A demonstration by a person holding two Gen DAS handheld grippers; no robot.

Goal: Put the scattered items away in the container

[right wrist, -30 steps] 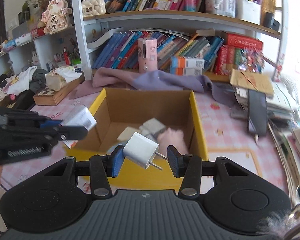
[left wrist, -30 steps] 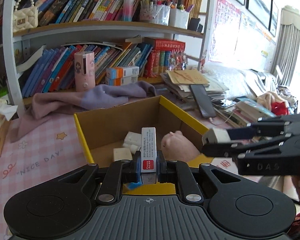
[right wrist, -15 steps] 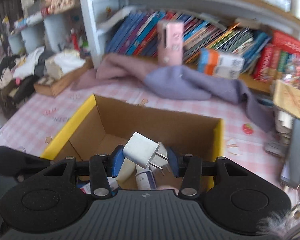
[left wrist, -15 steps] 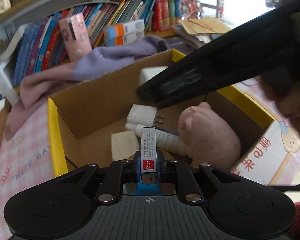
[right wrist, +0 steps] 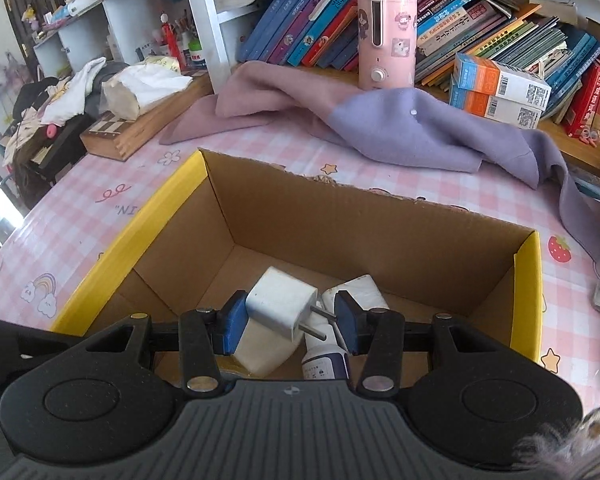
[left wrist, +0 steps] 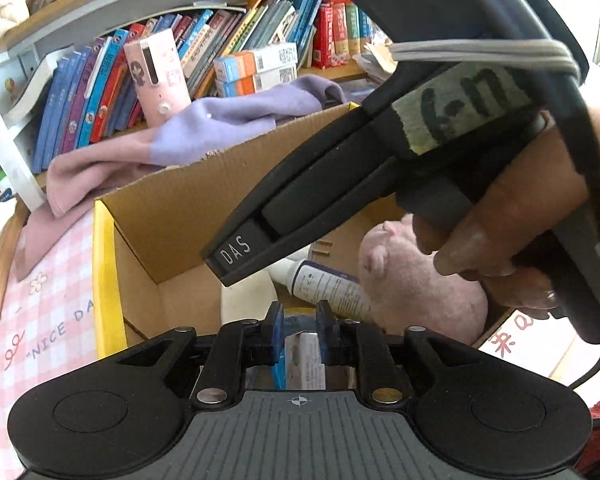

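While both of our grippers hang over the cardboard box (right wrist: 380, 220), each has an item between its fingers. Our right gripper (right wrist: 286, 320) stands with its blue pads (right wrist: 232, 320) fairly wide apart; the white charger plug (right wrist: 280, 308) sits tilted between them, its body against the left pad and its metal prongs pointing toward the right pad. Whether the prongs touch that pad, we cannot tell for sure. Our left gripper (left wrist: 300, 328) holds its pads close together around a small white carton (left wrist: 306, 354), which sits low between them, and we cannot tell whether they press on it.

Inside the box, below the right gripper, lie a white block (right wrist: 268, 350), a small white bottle with a dark label (right wrist: 326, 362) and another white piece (right wrist: 358, 292). A pink plush toy (left wrist: 416, 280) rests against the box's right side. The box has yellow edges and stands on a pink checked tablecloth (right wrist: 80, 220); behind the box lie a purple cloth (right wrist: 400, 132) and a pink canister (right wrist: 386, 40) before a shelf of books.

We judge this to be the drop-off step: both items are above the box interior. The next move calls for opening each gripper fully so plug and carton fall among the things inside, then lifting clear without the two grippers knocking together, since they are crowded close over the box.
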